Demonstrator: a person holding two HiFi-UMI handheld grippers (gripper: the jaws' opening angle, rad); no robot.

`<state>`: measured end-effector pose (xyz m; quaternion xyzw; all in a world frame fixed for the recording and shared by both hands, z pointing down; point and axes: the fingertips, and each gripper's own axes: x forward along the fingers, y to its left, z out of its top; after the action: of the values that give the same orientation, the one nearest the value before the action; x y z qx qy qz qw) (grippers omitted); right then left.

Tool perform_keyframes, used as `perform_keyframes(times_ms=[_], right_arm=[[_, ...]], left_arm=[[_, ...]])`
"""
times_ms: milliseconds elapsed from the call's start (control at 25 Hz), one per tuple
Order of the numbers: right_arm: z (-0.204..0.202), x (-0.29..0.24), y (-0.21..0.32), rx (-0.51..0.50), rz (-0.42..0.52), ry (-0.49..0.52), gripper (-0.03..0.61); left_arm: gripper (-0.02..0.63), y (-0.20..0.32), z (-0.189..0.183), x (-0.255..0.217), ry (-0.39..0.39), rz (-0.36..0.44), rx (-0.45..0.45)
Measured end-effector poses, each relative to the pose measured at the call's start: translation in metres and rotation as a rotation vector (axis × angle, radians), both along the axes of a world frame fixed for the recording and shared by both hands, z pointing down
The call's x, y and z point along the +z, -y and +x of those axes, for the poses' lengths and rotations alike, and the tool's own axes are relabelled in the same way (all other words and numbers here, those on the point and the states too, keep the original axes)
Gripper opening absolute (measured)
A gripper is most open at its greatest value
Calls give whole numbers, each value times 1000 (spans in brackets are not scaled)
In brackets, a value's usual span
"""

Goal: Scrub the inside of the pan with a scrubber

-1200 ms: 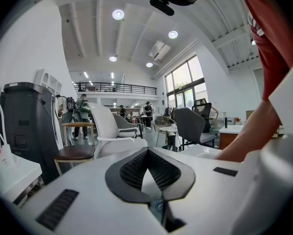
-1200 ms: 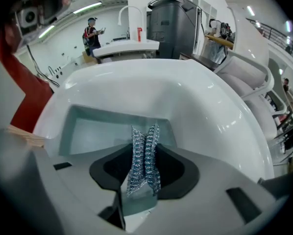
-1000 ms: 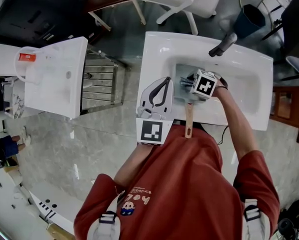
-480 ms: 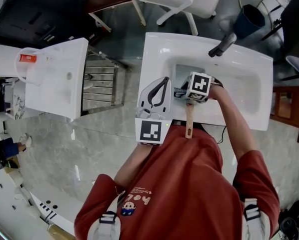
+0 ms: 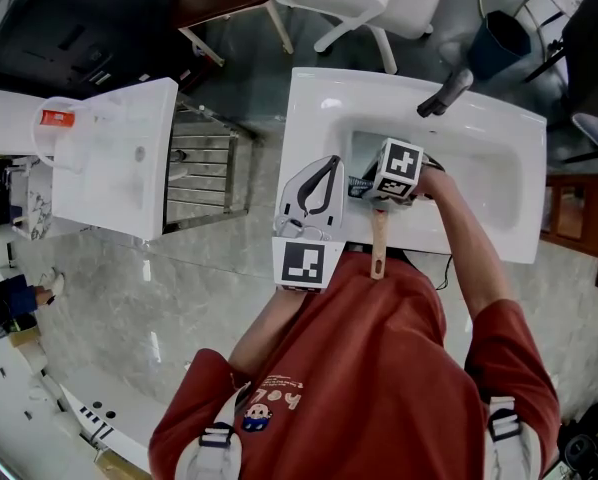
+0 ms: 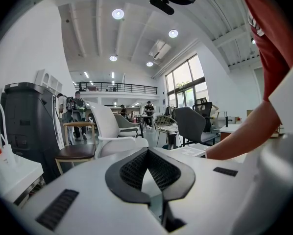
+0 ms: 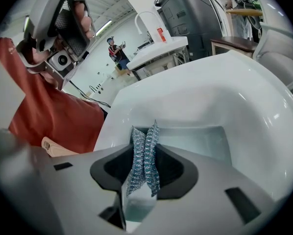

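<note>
The person wears a rust-red, short-sleeved T-shirt (image 5: 379, 368) with a small cartoon print (image 5: 266, 406) and short lettering beside it. Pale straps (image 5: 215, 438) with buckles lie over both shoulders.

The left gripper (image 6: 146, 155) and the right gripper (image 7: 144, 133) have white moulded bodies. Each jaw is lined with a black ribbed pad, and dark rectangular slots (image 6: 58, 208) sit in the casing on either side. The left marker cube (image 5: 304, 263) and the right marker cube (image 5: 400, 171) carry black-and-white square markers. A round camera lens (image 7: 62, 59) in a dark mount sits on the left gripper's body.
</note>
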<state>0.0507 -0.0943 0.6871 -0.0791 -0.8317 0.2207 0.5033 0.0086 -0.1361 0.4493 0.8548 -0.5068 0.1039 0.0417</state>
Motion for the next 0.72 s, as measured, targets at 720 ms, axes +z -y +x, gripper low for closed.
perform_keyframes(times_ms=[720], right_arm=[[4, 32, 61, 89, 323, -41, 143]], left_arm=[[11, 6, 2, 1, 15, 36, 5]])
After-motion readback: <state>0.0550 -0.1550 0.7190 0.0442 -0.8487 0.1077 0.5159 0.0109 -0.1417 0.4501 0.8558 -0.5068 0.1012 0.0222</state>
